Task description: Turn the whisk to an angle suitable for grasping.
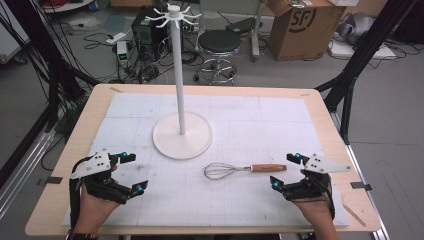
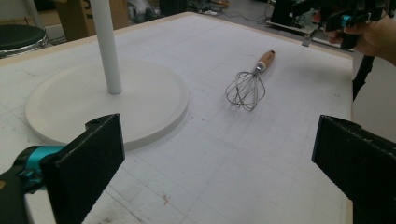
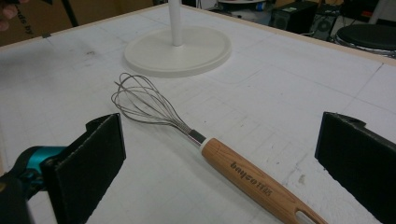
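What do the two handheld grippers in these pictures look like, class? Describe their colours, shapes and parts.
Both the left gripper and the right gripper have black bodies, two flat, rectangular black jaws and teal accents near the jaw bases. Each carries a grey three-cornered plate on top, dotted with small holes. A black cable trails back from each along the forearm. The left hand has a dark band at the wrist.

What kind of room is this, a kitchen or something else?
Probably a lab or workshop, not a kitchen: cables and a computer tower lie on the floor, a cardboard box stands behind the table, and the whisk lies on a gridded mat.
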### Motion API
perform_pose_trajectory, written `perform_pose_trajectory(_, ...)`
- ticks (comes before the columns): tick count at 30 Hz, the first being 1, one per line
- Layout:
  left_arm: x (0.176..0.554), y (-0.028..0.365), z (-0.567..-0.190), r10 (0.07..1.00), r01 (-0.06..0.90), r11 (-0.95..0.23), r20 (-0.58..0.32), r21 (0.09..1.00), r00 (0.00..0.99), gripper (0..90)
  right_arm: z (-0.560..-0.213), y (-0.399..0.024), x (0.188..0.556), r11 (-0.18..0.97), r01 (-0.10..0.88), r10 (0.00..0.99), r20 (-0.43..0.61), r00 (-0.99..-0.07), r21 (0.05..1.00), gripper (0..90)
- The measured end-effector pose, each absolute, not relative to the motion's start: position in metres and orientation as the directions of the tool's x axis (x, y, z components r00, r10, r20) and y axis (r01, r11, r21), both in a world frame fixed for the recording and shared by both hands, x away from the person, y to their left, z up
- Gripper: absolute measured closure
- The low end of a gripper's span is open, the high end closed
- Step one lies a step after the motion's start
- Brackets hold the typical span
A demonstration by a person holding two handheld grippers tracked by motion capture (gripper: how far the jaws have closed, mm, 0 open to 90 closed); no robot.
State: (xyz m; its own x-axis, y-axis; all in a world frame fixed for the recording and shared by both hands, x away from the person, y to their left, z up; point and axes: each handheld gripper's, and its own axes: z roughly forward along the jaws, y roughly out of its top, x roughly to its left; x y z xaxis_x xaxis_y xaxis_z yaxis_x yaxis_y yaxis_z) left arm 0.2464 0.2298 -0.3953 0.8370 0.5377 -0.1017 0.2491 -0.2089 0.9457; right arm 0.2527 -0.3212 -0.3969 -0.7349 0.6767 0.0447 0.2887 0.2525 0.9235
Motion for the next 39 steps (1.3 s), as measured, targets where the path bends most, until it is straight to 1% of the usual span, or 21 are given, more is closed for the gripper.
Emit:
perform_pose_trajectory(3, 0.248, 0.228, -0.396, 0.530, 0.252, -0.217, -0.103, 0.943, 0.842, 2.9, -0.398, -0.321, 0.254, 0.258, 0.297, 0.679, 0.046, -0.733, 0.919, 0.5)
perform_pose_trajectory(9, 0.249, 0.226, -0.396, 0.521, 0.247, -0.214, -0.103, 0.945, 0.847, 2.9, -0.399, -0.320, 0.250, 0.306, 0.301, 0.680, 0.014, -0.733, 0.903, 0.5)
perform_pose_trajectory(12, 0.249, 0.226, -0.397, 0.515, 0.248, -0.214, -0.106, 0.945, 0.851, 2.9, -0.401, -0.318, 0.252, 0.345, 0.317, 0.685, -0.006, -0.728, 0.884, 0.6)
perform_pose_trajectory(17, 0.250, 0.226, -0.398, 0.517, 0.251, -0.218, -0.107, 0.943, 0.849, 2.9, -0.407, -0.313, 0.263, 0.403, 0.354, 0.692, -0.028, -0.721, 0.844, 0.6)
perform_pose_trajectory(19, 0.250, 0.226, -0.397, 0.511, 0.249, -0.211, -0.110, 0.945, 0.852, 2.9, -0.410, -0.310, 0.269, 0.443, 0.370, 0.691, -0.048, -0.721, 0.817, 1.5)
perform_pose_trajectory(22, 0.251, 0.226, -0.397, 0.506, 0.246, -0.207, -0.111, 0.947, 0.855, 2.9, -0.412, -0.304, 0.279, 0.481, 0.400, 0.685, -0.050, -0.727, 0.780, 1.6)
perform_pose_trajectory(27, 0.253, 0.225, -0.400, 0.501, 0.253, -0.212, -0.117, 0.944, 0.858, 2.9, -0.417, -0.291, 0.292, 0.530, 0.418, 0.671, -0.063, -0.738, 0.738, 1.9)
perform_pose_trajectory(29, 0.254, 0.224, -0.400, 0.502, 0.253, -0.212, -0.118, 0.944, 0.857, 2.9, -0.419, -0.286, 0.296, 0.550, 0.425, 0.661, -0.063, -0.748, 0.719, 4.8)
perform_pose_trajectory(34, 0.253, 0.225, -0.399, 0.500, 0.250, -0.207, -0.118, 0.946, 0.858, 2.9, -0.421, -0.276, 0.307, 0.591, 0.447, 0.655, -0.075, -0.752, 0.671, 7.6)
perform_pose_trajectory(35, 0.253, 0.225, -0.398, 0.501, 0.252, -0.203, -0.121, 0.946, 0.857, 2.9, -0.421, -0.275, 0.309, 0.599, 0.449, 0.651, -0.077, -0.755, 0.663, 11.2)
perform_pose_trajectory(36, 0.253, 0.225, -0.398, 0.499, 0.251, -0.203, -0.121, 0.946, 0.858, 2.9, -0.420, -0.273, 0.311, 0.609, 0.452, 0.644, -0.075, -0.761, 0.652, 16.7)
perform_pose_trajectory(38, 0.253, 0.225, -0.398, 0.500, 0.250, -0.202, -0.120, 0.947, 0.858, 2.9, -0.420, -0.269, 0.314, 0.629, 0.447, 0.623, -0.069, -0.779, 0.636, 20.6)
perform_pose_trajectory(39, 0.253, 0.225, -0.398, 0.500, 0.250, -0.202, -0.120, 0.947, 0.858, 2.9, -0.419, -0.267, 0.315, 0.640, 0.455, 0.616, -0.059, -0.786, 0.619, 25.0)
